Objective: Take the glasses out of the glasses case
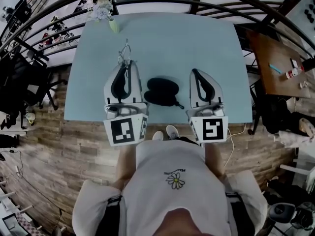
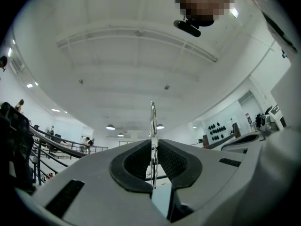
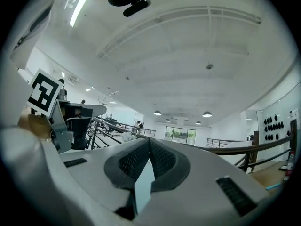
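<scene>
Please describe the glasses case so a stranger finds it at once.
Find the pale blue table and look by the middle of its near edge. The glasses case lies there open: two black oval halves, the only dark thing on it.

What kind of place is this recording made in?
Probably a gallery level in a large hall: a curved black metal railing borders the wooden plank floor, and round lamps sit on a high white ceiling.
</scene>
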{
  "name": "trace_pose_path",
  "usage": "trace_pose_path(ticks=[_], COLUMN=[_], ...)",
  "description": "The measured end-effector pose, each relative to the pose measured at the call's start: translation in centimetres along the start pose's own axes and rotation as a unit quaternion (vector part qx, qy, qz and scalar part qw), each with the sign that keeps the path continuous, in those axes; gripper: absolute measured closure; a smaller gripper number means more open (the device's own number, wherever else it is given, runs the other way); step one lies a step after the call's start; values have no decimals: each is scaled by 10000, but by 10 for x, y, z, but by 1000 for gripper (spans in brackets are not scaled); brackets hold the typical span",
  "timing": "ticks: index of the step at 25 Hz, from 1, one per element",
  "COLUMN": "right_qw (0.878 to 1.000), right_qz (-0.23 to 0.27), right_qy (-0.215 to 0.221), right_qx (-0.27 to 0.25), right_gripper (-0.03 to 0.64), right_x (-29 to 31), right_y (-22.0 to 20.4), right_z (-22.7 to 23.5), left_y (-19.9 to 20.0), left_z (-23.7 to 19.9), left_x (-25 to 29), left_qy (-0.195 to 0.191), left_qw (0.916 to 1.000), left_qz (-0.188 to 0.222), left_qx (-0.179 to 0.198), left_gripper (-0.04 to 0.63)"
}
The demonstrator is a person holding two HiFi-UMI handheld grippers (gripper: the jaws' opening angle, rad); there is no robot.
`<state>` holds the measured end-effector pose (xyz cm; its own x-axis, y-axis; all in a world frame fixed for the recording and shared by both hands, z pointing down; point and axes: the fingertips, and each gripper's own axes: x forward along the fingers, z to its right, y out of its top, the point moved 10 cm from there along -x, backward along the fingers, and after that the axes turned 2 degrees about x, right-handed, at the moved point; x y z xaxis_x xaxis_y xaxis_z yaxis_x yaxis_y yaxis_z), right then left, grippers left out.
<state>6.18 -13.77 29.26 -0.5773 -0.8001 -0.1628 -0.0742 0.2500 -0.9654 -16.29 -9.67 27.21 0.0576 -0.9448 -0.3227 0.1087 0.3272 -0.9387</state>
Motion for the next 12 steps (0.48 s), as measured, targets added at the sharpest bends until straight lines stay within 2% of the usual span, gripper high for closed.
trace_pose_path(ticks=[5,12], right_qw=[9999,9998], right_qz=[-64,-108], right_qy=[-63,-104], right_qx=[65,142], right_gripper=[607,607], right_x=[0,-2], right_y=[0,-2], right_z=[0,-1], left_y=[-3,-1], left_z=[-3,-2], left_x=[2,1], left_qy=[-93,-158], left_qw=[9999,9998], left_qz=[-118,-49], left_qx=[-67,-72], left_gripper=[540,540])
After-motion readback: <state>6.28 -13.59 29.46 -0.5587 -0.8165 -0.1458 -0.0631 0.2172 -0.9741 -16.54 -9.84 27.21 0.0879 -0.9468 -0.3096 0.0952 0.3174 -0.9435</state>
